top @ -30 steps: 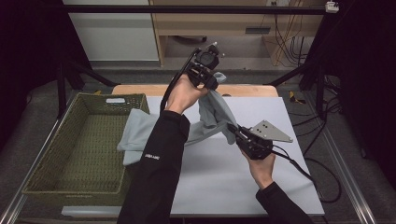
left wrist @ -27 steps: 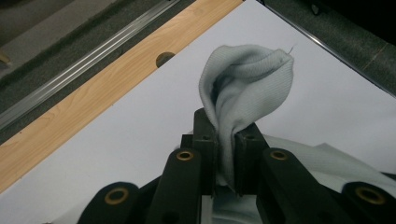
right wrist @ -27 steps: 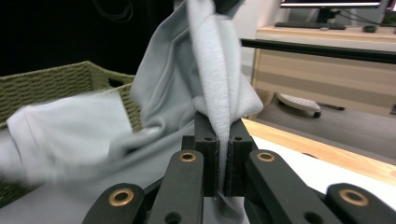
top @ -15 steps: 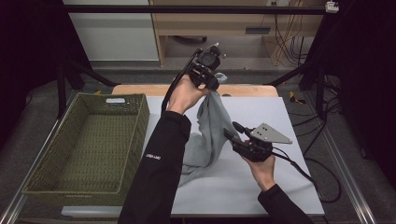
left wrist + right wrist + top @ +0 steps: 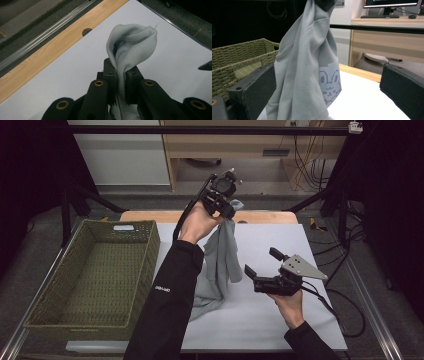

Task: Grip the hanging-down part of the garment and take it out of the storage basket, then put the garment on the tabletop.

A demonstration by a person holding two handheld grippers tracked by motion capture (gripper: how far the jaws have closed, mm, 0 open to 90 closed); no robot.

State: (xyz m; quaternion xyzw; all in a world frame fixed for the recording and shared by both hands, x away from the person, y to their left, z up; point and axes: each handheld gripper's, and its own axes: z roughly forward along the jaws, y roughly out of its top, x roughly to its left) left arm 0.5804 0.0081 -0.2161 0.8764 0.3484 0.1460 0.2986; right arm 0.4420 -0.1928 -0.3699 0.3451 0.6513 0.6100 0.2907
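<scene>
Hanging from left gripper [image 5: 226, 209], pale grey soft knit garment with rabbit print [image 5: 220, 265] was seen above white bench [image 5: 280, 320], lower end pooled on it. Fabric bunch was clamped between shut jaws. Right gripper [image 5: 264, 264] was held wide, empty, beside cloth. Judged light, limp, drape-prone; free lower hem best pinched. Green woven basket [image 5: 60, 310] stood left.

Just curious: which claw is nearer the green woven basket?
Left. The left claw is raised just beyond the green woven basket's far right corner; the right claw hovers farther right.
</scene>
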